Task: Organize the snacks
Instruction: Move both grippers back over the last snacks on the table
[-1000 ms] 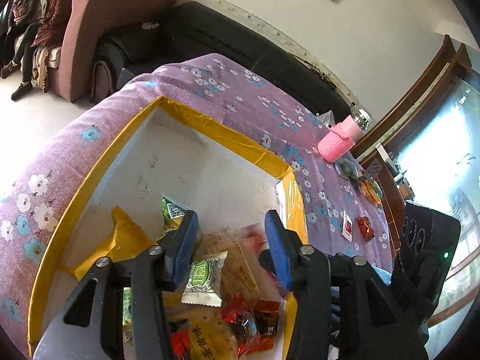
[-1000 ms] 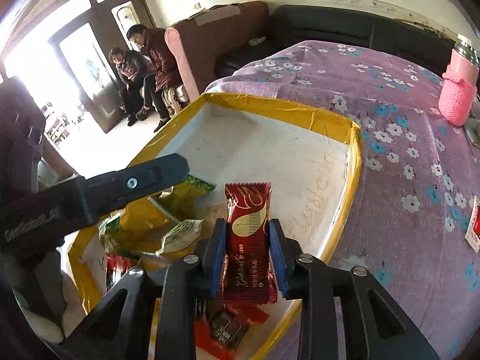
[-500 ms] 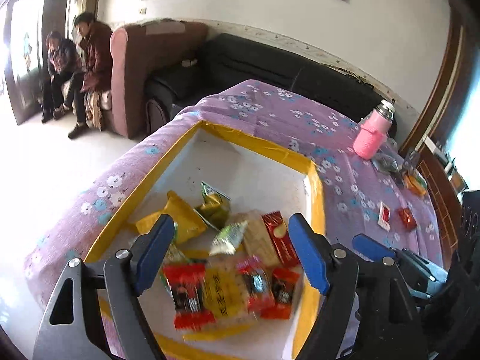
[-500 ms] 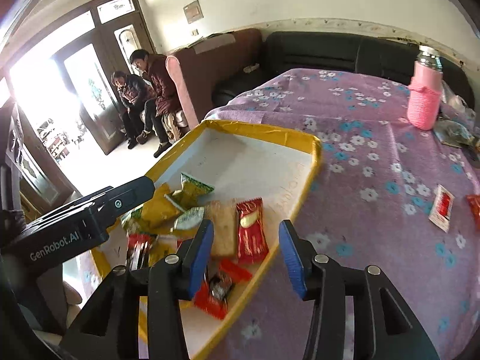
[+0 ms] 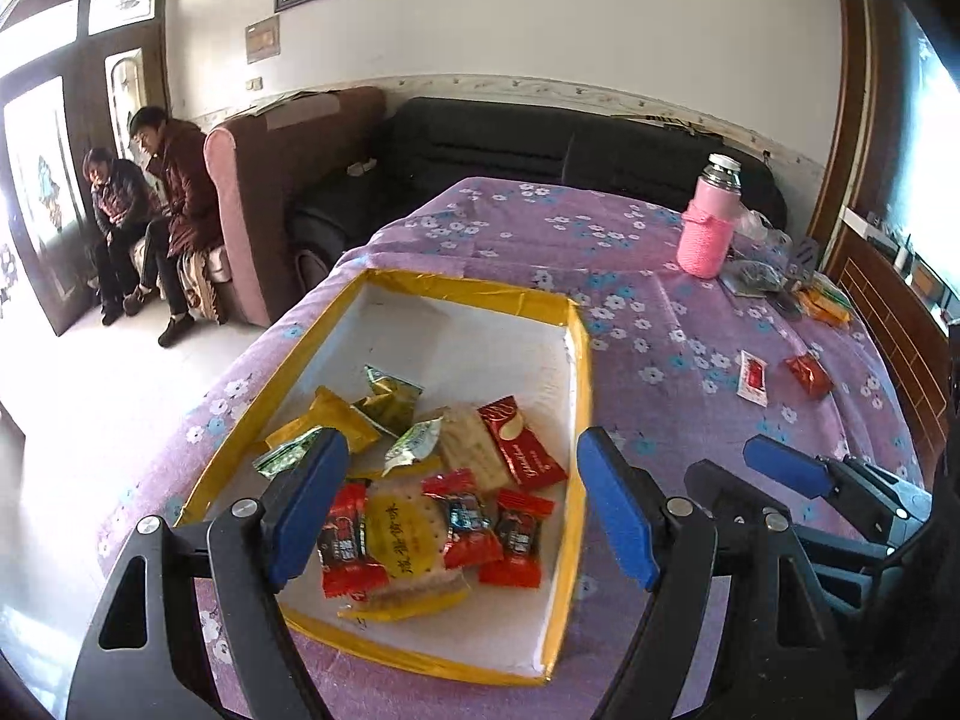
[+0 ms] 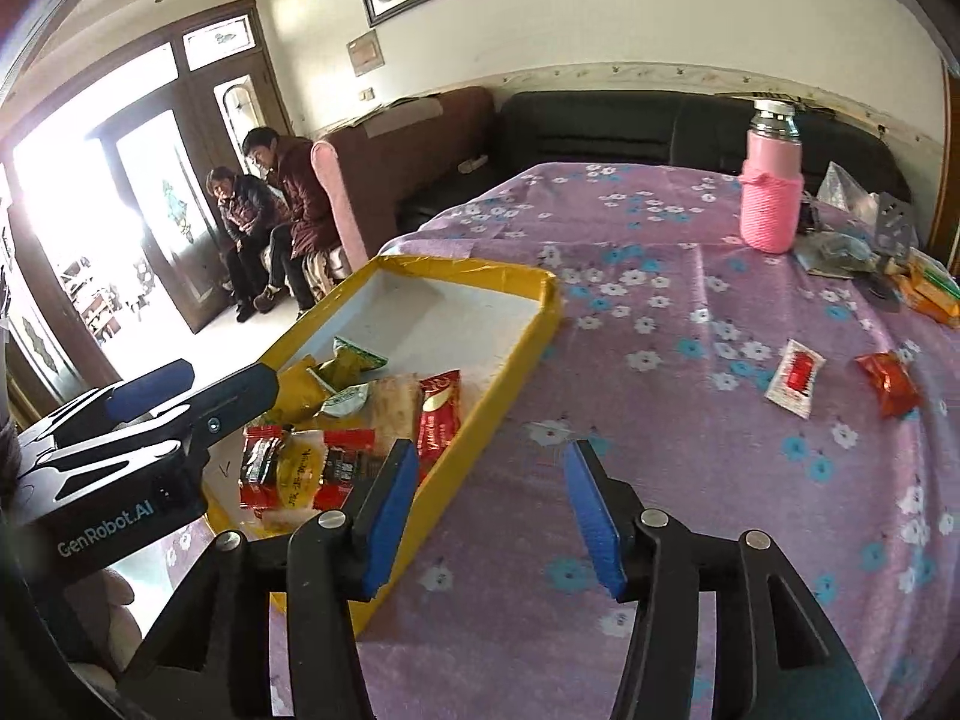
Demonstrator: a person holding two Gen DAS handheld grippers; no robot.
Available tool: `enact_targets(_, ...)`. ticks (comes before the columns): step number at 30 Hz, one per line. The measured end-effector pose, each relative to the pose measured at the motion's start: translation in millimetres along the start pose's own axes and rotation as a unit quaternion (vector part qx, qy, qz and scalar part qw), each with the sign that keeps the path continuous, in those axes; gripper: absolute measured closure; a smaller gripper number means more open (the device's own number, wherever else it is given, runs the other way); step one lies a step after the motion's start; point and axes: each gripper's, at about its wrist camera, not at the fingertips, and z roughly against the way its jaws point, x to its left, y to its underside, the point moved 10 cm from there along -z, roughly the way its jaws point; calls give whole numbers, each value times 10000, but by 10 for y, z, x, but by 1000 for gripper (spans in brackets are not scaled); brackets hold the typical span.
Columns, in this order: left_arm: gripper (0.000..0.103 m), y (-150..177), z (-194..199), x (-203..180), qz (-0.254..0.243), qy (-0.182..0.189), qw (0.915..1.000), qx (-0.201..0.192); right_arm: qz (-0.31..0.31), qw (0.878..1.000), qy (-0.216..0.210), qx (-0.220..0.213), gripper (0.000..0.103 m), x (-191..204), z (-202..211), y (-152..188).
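Observation:
A shallow white box with a yellow taped rim (image 5: 576, 360) (image 6: 528, 348) lies on the purple floral tablecloth and holds several wrapped snacks, among them a long red bar (image 5: 521, 443) (image 6: 437, 414). My left gripper (image 5: 462, 510) is open and empty, raised above the box's near end. My right gripper (image 6: 489, 510) is open and empty, above the cloth just right of the box. A white-and-red sachet (image 5: 753, 376) (image 6: 795, 378) and a red wrapped snack (image 5: 809, 375) (image 6: 888, 383) lie loose on the cloth to the right.
A pink-sleeved flask (image 5: 708, 222) (image 6: 771, 180) stands at the far right of the table, with bags and orange packets (image 6: 930, 294) beside it. A dark sofa and a pink armchair stand behind the table. Two people sit at the far left by the door.
My right gripper opened and let the long red bar drop into the box, then drew back to the right. Both grippers pulled up and away from the box; the left jaws opened wider.

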Motion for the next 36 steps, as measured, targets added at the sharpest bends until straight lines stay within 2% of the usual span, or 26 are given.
enact_targets(11,24,41,-34,-274,-279,11,9996,90,-299,9993,212,-73,48,-488,99,38)
enact_targets(21,24,124,-188,-531,-513,101,9981,312,-978,9933,622,-32,47,-1330,185,161)
enact_targets(25,24,192,-264,-635,-489,390,9967,512,-1213,9886,884,-65,46,-1727,276,193)
enact_targets(28,24,220,-275,-726,-448,704,9952,509,-1457,9827,1136,-97,46,-2071,376,222)
enact_targets(32,24,278,-297,-932,-324,1391,9875,668,-1894,9728,1332,-104,45,-2519,491,298)
enact_targets(36,24,386,-352,-1080,-357,1612,9820,916,-2232,9639,1452,-44,45,-2829,514,382)
